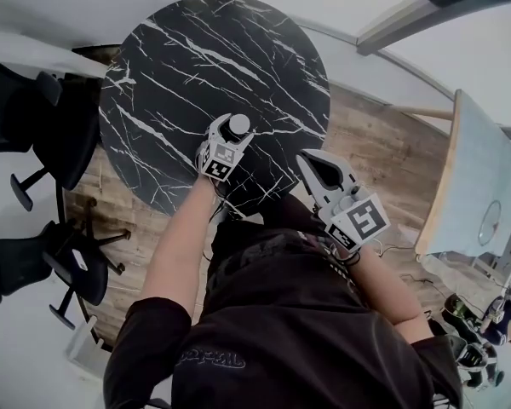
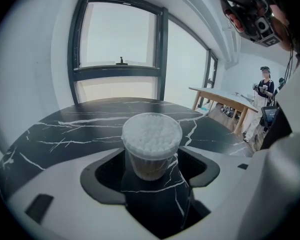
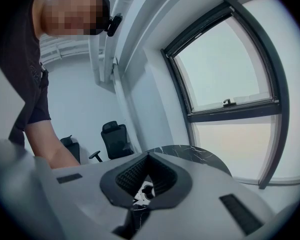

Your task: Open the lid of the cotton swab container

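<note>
Between the fingers of your left gripper stands the cotton swab container, upright on the black marble table; the fingers are spread wide with dark table showing on both sides of the tub, so they are released and not pressing on it. White swab heads fill the top, and whether a clear lid covers them is hard to make out. From your head view the container shows only as a pale round top. Its body and most of the left gripper are covered by the marker cube and your forearm. Your right gripper is clenched on nothing, its ribbed pads meeting, with only a black-and-white scrap visible through the small gap below them. It is held near the table's edge, apart from the container, and its own body hides the tub from its camera. Around you are black office chairs, a large window beyond the table, and a light wooden table to your right, where another person stands, small and indistinct.
</note>
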A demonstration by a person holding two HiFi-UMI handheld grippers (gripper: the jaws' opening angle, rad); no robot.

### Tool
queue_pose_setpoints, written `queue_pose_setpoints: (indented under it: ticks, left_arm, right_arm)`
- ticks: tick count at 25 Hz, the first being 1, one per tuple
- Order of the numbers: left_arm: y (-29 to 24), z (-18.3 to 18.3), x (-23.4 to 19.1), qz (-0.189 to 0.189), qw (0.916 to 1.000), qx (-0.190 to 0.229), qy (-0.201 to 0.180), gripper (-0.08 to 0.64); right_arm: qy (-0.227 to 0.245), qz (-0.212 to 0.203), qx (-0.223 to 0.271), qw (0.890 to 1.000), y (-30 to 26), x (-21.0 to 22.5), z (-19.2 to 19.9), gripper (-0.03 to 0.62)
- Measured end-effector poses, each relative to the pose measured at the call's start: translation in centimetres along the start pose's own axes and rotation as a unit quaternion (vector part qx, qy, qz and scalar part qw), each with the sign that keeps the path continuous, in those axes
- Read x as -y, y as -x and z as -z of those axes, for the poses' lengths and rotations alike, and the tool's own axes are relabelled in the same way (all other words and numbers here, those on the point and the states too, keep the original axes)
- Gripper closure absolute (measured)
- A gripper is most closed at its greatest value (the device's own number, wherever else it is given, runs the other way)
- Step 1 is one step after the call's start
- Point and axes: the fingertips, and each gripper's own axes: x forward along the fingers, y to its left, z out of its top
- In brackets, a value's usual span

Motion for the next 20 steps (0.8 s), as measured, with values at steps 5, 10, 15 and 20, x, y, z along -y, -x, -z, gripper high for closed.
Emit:
queue_pose_setpoints:
  ticks: [5,10,15,20]
  left_arm:
    - [-0.33,0.51,-0.48,-0.007,0.9999,-0.012,0.002,0.265]
    - [-0.74,0.36,-0.35,-0.008,0.9998,-0.015,-0.004,0.287]
    - [-0.81,0.5,-0.19,-0.001,0.9998,-0.02,-0.003,0.291]
    - [-0.5,0.46,0.11,0.018,0.9994,-0.027,-0.01,0.291]
  right_arm:
    - [-0.002,-0.003,-0.005,1.0,0.18,-0.19,0.41,0.572]
    - [-0.003,-0.004,-0.005,1.0,0.04,-0.17,0.48,0.572]
    - [-0.003,-0.006,-0.004,1.0,0.16,-0.25,0.53,0.572]
    - [-0.002,-0.005,0.002,1.0,0.21,-0.23,0.55,0.572]
